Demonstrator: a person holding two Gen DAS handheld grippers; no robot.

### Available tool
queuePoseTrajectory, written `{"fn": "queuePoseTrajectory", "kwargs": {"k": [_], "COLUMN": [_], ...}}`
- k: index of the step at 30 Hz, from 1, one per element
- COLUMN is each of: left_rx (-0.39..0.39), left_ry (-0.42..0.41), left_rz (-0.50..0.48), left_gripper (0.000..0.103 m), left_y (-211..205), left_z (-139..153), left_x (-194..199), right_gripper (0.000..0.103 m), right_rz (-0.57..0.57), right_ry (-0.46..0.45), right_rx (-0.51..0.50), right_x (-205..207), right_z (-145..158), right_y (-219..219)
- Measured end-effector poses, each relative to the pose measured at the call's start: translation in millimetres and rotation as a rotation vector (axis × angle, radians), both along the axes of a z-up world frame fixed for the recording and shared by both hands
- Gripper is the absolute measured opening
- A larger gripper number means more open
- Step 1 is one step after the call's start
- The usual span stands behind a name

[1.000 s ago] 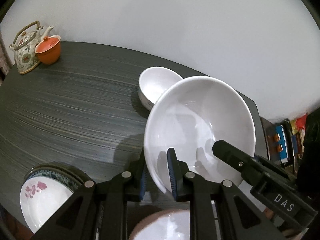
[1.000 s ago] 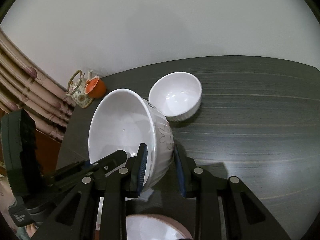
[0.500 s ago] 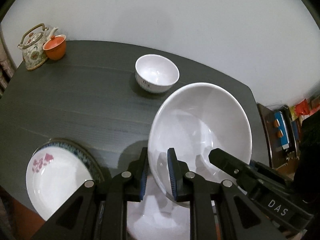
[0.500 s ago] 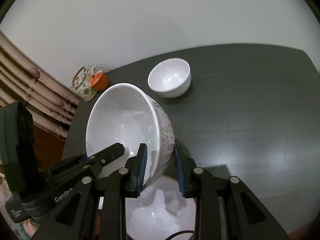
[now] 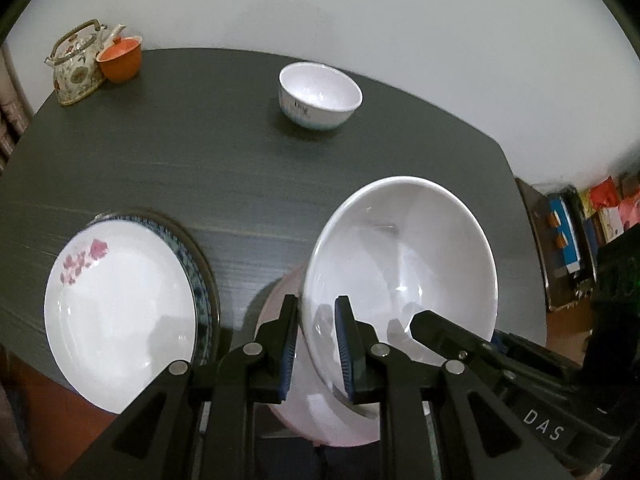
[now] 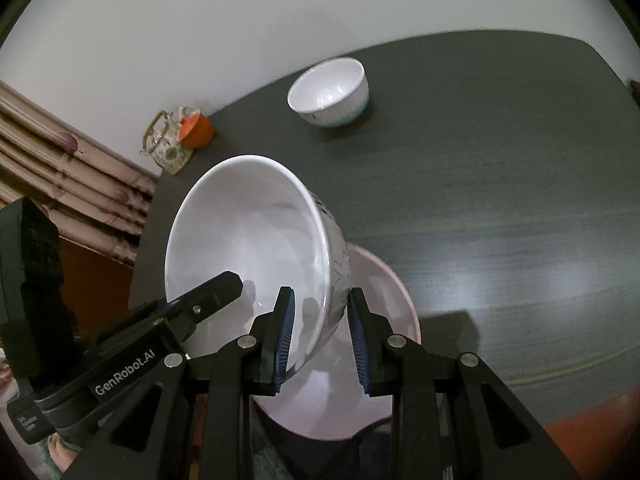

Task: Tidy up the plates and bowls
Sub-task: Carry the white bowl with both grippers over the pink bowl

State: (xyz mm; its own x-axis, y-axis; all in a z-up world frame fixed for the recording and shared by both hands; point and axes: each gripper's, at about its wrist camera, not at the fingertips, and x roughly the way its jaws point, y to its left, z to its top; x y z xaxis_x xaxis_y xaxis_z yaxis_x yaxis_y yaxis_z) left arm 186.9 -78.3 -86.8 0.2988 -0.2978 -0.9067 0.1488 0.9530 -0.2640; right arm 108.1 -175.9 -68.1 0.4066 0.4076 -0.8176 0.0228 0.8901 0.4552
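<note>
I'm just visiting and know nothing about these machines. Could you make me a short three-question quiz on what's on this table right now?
1. True or false: the large white bowl is gripped at its rim by both the left gripper and the right gripper.
2. What lies directly under the large white bowl? A) pink bowl B) teapot C) flowered plate
3. Fill in: the orange cup stands beside the ____.

Key: 1 true; 2 A; 3 teapot.
</note>
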Motion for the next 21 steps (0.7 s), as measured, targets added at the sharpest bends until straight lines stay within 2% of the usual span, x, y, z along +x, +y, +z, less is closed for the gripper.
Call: {"fn": "queuePoseTrajectory", "kwargs": {"k": [8, 21], "left_rx": [0.044, 0.101], "left_ry": [0.056, 0.07], "left_rz": [-0.017, -0.014], "left_gripper": [0.019, 0.019], "left_y": [-5, -11], "left_z": [-26, -40], "left_x": [-16, -16], "right_gripper": [0.026, 0.027], "right_rz": [-0.011, -0.014], "right_ry": [0.063, 0.096], "right_rx": [-0.032, -0.047], "right_x": [-17, -21], "right_z": [-23, -38], "right_y": [2, 2]}}
